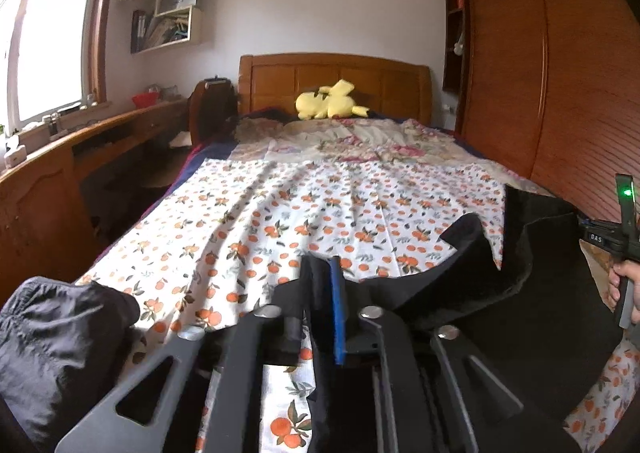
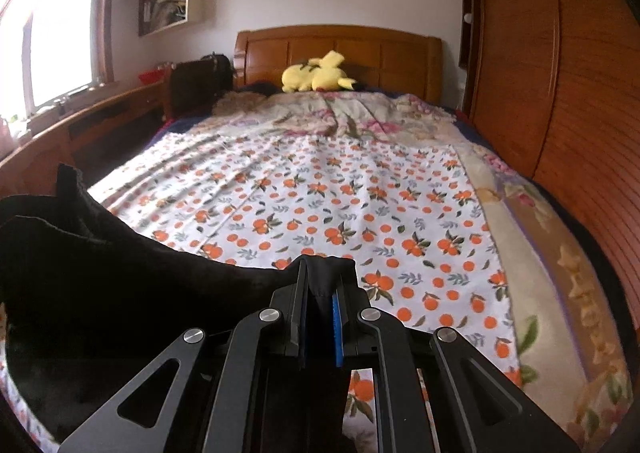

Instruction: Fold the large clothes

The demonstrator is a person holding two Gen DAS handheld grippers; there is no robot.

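Observation:
A large black garment (image 1: 500,293) lies spread over the near right part of the bed, on the orange-print sheet (image 1: 280,221). My left gripper (image 1: 322,285) is at the garment's left edge with its jaws slightly apart. Dark cloth runs between and under them, and the blue pad (image 1: 338,313) is bare. In the right wrist view my right gripper (image 2: 320,273) is shut on a fold of the black garment (image 2: 100,273), which stretches away to the left. A hand (image 1: 624,285) at the right edge of the left wrist view holds the right gripper's handle.
A crumpled dark garment (image 1: 52,353) sits at the bed's near left corner. A yellow plush toy (image 1: 328,101) lies by the wooden headboard (image 1: 332,73). A wooden wardrobe (image 1: 540,73) lines the bed's right side, a desk (image 1: 60,157) under the window its left. A floral blanket (image 2: 540,253) borders the sheet.

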